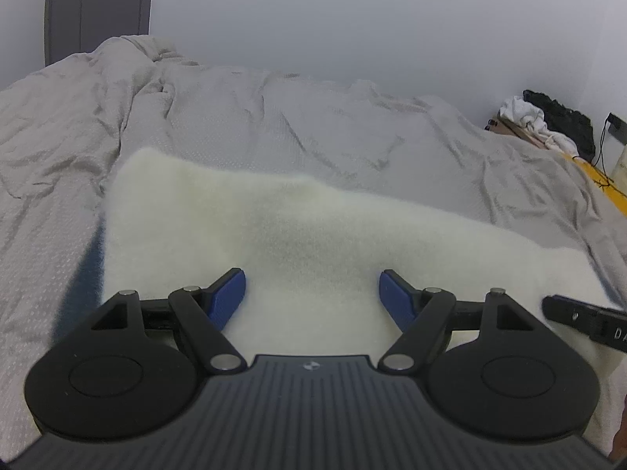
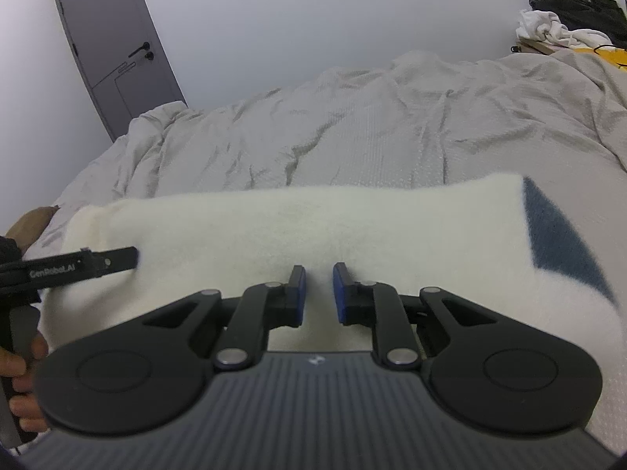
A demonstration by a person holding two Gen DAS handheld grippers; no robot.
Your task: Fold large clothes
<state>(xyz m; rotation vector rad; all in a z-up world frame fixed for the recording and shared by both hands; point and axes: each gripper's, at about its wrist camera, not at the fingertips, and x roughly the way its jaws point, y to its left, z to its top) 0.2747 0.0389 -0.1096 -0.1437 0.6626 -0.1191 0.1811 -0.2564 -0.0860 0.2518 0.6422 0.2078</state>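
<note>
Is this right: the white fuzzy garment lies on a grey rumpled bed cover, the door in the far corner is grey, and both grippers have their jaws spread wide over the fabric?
Only one does. The left gripper has its jaws spread wide over the white fuzzy garment, as the left wrist view shows. In the right wrist view the right gripper has its jaws drawn close, with just a narrow gap. The grey bed cover and grey door are right.

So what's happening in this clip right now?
A person with a gripper in each hand is folding a fuzzy cream garment with a dark blue patch on a bed covered by a rumpled grey duvet. The left gripper is open over the fabric, gripping nothing. The right gripper is nearly closed, with a narrow gap; no fabric is visibly pinched.
</note>
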